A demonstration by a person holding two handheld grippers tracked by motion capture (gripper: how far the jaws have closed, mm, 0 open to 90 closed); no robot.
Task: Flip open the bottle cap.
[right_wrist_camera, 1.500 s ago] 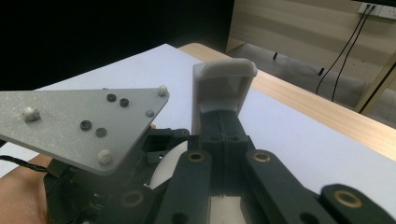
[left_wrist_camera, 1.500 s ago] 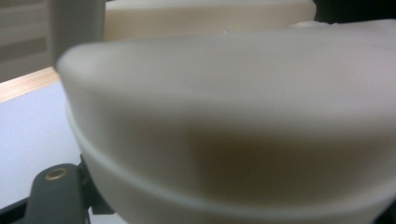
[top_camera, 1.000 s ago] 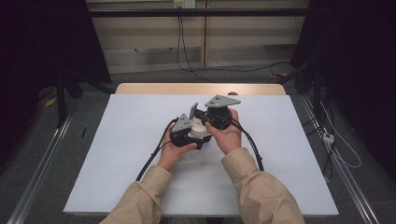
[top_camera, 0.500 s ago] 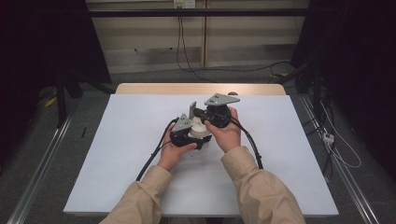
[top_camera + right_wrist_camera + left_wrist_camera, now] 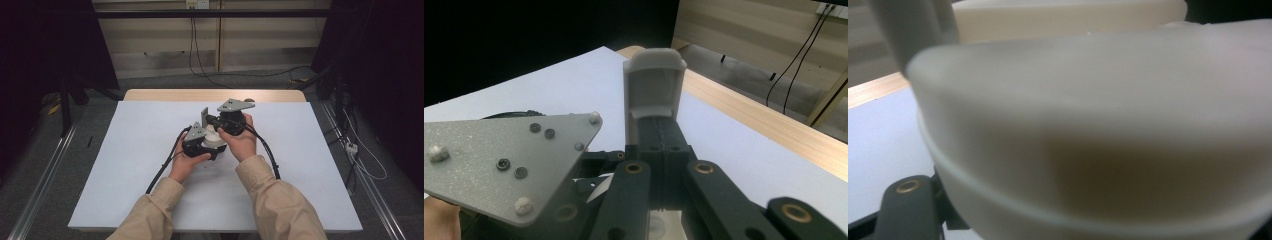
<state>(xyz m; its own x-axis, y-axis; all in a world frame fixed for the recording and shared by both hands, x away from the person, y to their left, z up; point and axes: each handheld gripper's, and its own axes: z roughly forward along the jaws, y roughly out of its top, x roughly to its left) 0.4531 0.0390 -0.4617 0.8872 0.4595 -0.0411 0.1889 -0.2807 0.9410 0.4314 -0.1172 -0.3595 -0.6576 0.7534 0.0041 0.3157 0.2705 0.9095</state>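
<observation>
At the middle of the white table sheet (image 5: 125, 150) both hands hold their grippers close together. My left gripper (image 5: 209, 146) is shut on a cream-white rounded container (image 5: 218, 142), which sits blurred right against the lens in the left gripper view (image 5: 1098, 125), beside one black finger (image 5: 905, 215). My right gripper (image 5: 209, 120) points left, its jaws pressed together on the foot of a white upright flap (image 5: 204, 114). In the right gripper view, the flap (image 5: 654, 75) rises from the tip of my right gripper (image 5: 659, 127).
The left gripper's grey three-cornered plate (image 5: 509, 160) lies just left of the right jaws. Black cables (image 5: 162, 172) trail from both grippers toward the near edge. A wooden strip (image 5: 165, 95) borders the far side of the sheet. Metal rails (image 5: 45, 170) flank the table.
</observation>
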